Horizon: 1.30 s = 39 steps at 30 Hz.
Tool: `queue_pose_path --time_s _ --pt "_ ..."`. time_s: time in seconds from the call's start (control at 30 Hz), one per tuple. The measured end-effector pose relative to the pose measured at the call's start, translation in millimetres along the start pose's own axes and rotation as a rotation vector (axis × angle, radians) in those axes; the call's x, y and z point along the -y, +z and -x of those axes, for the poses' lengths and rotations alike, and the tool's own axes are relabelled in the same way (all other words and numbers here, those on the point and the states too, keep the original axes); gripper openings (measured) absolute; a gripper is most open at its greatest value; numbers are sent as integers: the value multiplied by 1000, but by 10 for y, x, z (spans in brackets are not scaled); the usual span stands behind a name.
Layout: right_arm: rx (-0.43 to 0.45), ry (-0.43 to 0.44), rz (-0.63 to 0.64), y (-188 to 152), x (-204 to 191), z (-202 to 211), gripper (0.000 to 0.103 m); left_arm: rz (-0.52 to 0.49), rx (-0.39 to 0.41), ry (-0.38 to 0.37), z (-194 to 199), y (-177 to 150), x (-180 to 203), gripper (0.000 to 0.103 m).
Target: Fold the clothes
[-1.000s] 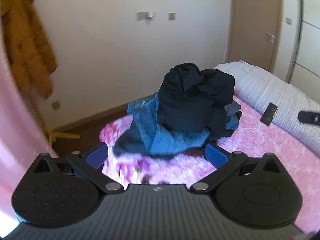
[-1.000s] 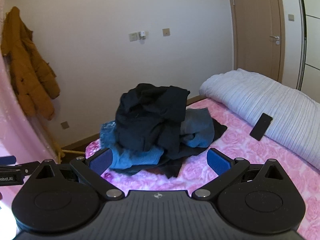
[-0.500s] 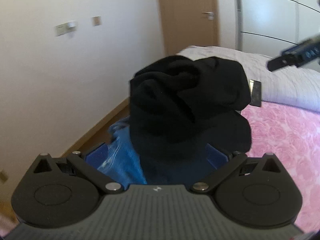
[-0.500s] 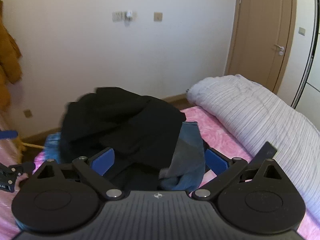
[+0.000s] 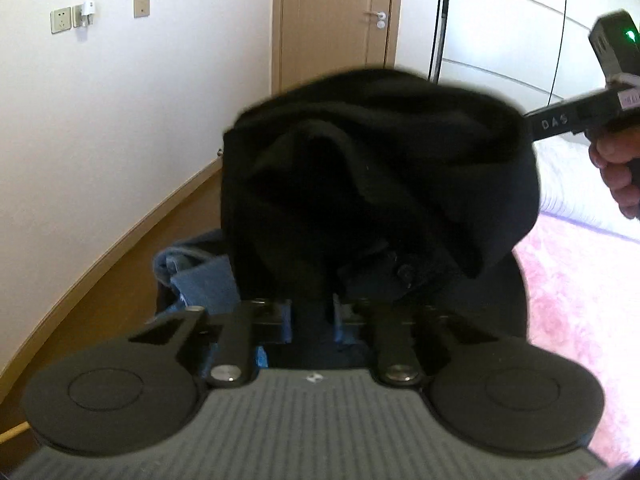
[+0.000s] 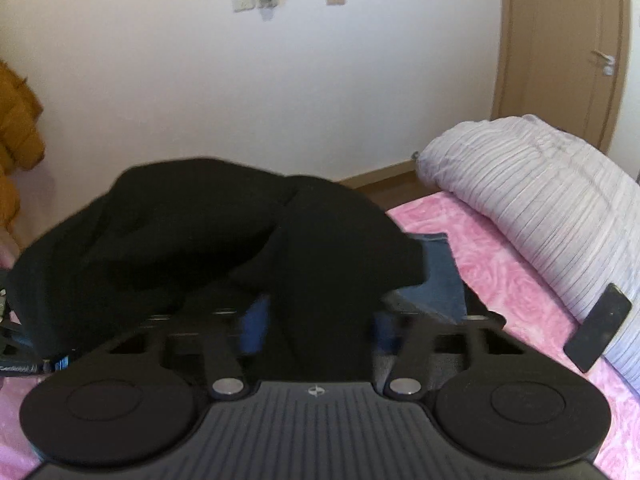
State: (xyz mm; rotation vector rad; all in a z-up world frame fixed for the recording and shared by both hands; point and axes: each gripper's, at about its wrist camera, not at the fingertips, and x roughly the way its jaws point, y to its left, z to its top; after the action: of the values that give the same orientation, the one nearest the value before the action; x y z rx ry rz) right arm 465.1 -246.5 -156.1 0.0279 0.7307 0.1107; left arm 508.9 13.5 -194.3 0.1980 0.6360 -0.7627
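Left gripper (image 5: pixel 312 322), black two-finger tool with blue pads: fingers drawn close together, clamped on a fold of black knit garment (image 5: pixel 376 184). Garment bunched and mounded directly ahead of the fingers, filling the middle of the left wrist view. Blue denim clothing (image 5: pixel 200 276) under and left of the black mound, partly covered. White wall with socket plates (image 5: pixel 60 20) far left; wooden floor strip (image 5: pixel 120 264) below it; tan wooden door (image 5: pixel 336 20) behind the mound. Pink rose-patterned bedspread (image 5: pixel 576 280) at right. Hand (image 5: pixel 618 172) on a black handle at the right edge.

Right gripper (image 6: pixel 318 330), same black build: blue pads narrowed on either side of a hanging fold of the same black garment (image 6: pixel 200 236), pinching it. Orange padded coat (image 6: pixel 16 136) at far left edge. Blue denim piece (image 6: pixel 440 280) just right of the black cloth, lying on the pink bedspread (image 6: pixel 480 240). Pale striped duvet (image 6: pixel 540 188) rolled along the right side; flat black phone (image 6: pixel 598 328) leaning against it.
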Motion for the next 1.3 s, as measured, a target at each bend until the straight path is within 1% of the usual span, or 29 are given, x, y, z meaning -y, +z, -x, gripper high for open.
queue_pose_path --time_s 0.03,0.07,0.1,0.13,0.23,0.3,0.37,0.43,0.5,0.53,0.6,0.67,0.73,0.77,0.8,0.83,0.87,0.9,0.93,0.97,1.0,1.03,1.07,1.1,1.13,1.17,1.27,1.3 --pt "15 -9 0 20 -23 68 20 -3 17 -8 37 46 2 6" --pt "35 -15 2 49 -55 163 12 -19 38 -11 96 102 27 6" --pt "57 -24 8 85 -86 268 10 -37 61 -15 165 166 63 5" --pt "87 -35 13 125 -100 415 10 -59 92 -22 262 254 126 5" --pt "209 -67 -4 239 -33 1077 8 -130 189 -52 594 535 358 5" --pt "290 -88 -15 314 11 1518 8 -182 262 -79 883 714 593 5" --pt "367 -112 -28 361 65 1971 8 -213 321 -114 1141 856 870 4" --pt "420 -156 -56 224 183 2505 8 -241 366 -163 1402 950 1209 4" --pt "448 -207 -97 -67 350 3030 8 -271 388 -217 1608 952 1599 4" --pt "455 -234 -120 -247 437 3286 8 -286 395 -248 1700 942 1800 4" --pt "454 -291 -182 -739 615 3815 8 -327 395 -318 1873 846 2277 4" --pt "439 -356 -236 -1281 785 4286 8 -377 363 -404 1994 631 2897 4" --pt "417 -417 -318 -1850 985 4716 7 -389 302 -503 2032 347 3560 4" --pt "399 -451 -374 -2175 1116 4929 7 -391 259 -569 2037 156 3919 4" --pt "378 -484 -414 -2449 1218 5098 8 -395 208 -629 2020 -35 4260 5" --pt "346 -522 -451 -2731 1328 5252 8 -403 138 -674 1943 -227 4550 6" --pt "289 -569 -479 -3034 1454 5375 11 -411 64 -720 1865 -422 4843 7" --pt "220 -616 -517 -3346 1596 5487 16 -418 -17 -766 1785 -626 5144 11" --pt "132 -659 -579 -3675 1760 5576 19 -427 -90 -811 1686 -804 5404 18" --pt "66 -690 -640 -3990 1883 5664 22 -446 -134 -850 1575 -928 5542 20" --pt "26 -724 -692 -4294 1946 5770 27 -468 -165 -879 1578 -1084 5677 20" --pt "6 -765 -730 -4591 1944 5917 38 -488 -202 -896 1568 -1196 5813 24" --pt "-6 -801 -755 -4852 1895 6060 54 -502 -234 -906 1535 -1277 5867 27" --pt "-18 -837 -779 -5113 1845 6204 62 -514 -258 -902 1545 -1427 5884 34" --pt "-28 -863 -807 -5355 1808 6331 62 -530 -283 -885 1487 -1505 5850 39" --pt "-38 -864 -840 -5538 1756 6399 62 -546 -308 -868 1429 -1583 5817 40" --pt "-90 -851 -922 -5994 1340 6449 64 -587 -385 -813 1241 -1815 5708 43" --pt "-107 -842 -948 -6127 1238 6448 66 -583 -416 -782 1130 -1886 5644 48"
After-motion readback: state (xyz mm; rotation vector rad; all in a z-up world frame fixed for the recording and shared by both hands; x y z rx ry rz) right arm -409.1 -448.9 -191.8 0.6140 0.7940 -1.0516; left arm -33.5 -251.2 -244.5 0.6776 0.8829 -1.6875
